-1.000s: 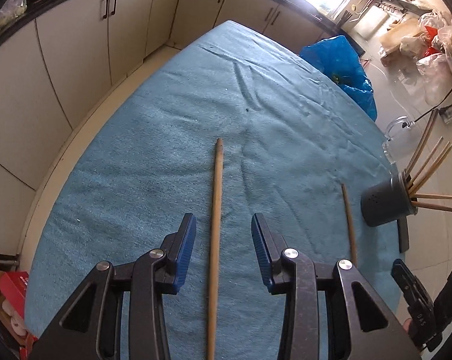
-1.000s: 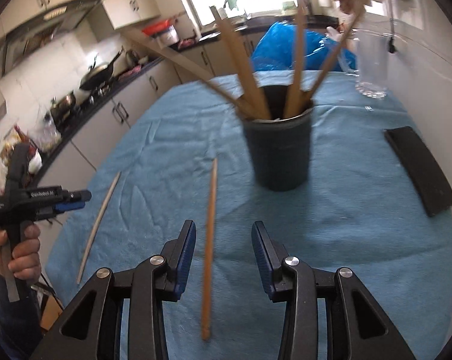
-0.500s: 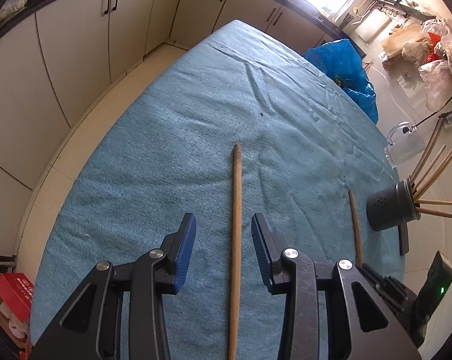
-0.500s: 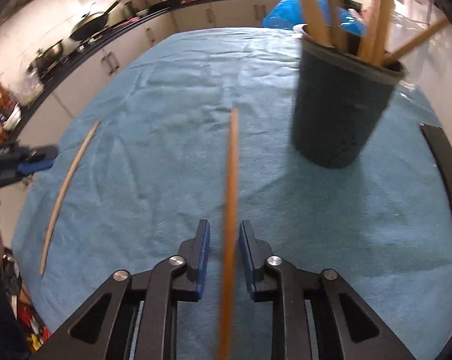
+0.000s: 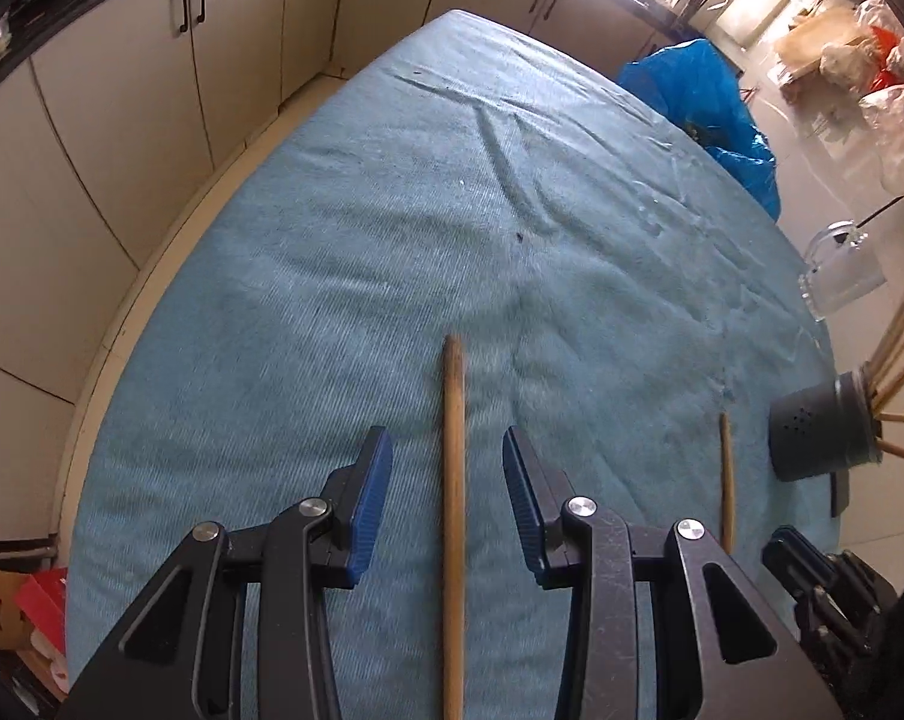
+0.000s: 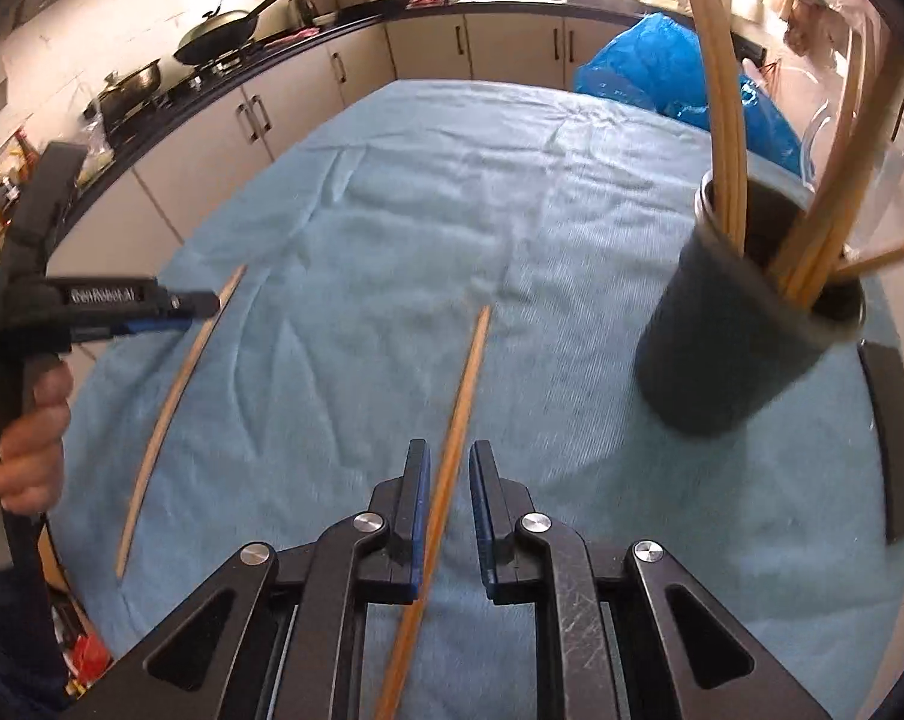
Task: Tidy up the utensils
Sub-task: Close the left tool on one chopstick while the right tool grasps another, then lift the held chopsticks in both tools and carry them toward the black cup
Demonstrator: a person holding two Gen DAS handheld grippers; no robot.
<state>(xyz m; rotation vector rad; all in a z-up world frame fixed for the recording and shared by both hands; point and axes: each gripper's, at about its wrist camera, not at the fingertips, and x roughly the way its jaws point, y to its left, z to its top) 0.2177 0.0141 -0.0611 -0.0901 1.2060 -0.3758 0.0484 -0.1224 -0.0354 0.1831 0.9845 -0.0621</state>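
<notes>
Two wooden chopsticks lie on the blue cloth. In the left wrist view one chopstick (image 5: pixel 453 480) lies straight between the wide-open jaws of my left gripper (image 5: pixel 446 468), touching neither pad. The second chopstick (image 5: pixel 725 480) lies to the right near the dark utensil holder (image 5: pixel 817 438). In the right wrist view my right gripper (image 6: pixel 449 480) has its jaws nearly closed around that chopstick (image 6: pixel 460 402), with a small gap on the right side. The holder (image 6: pixel 745 324) stands at right with several chopsticks in it. The left gripper (image 6: pixel 92 306) and the other chopstick (image 6: pixel 176 402) show at left.
A black flat object (image 6: pixel 892 438) lies at the table's right edge. A glass jug (image 5: pixel 841 267) and a blue plastic bag (image 5: pixel 703 102) are at the far side. Kitchen cabinets (image 5: pixel 152 78) run along the left beyond the table edge.
My right gripper has narrowed from open to nearly closed around its chopstick and has come closer to it. My left gripper has stayed open, with its chopstick still centred between the jaws.
</notes>
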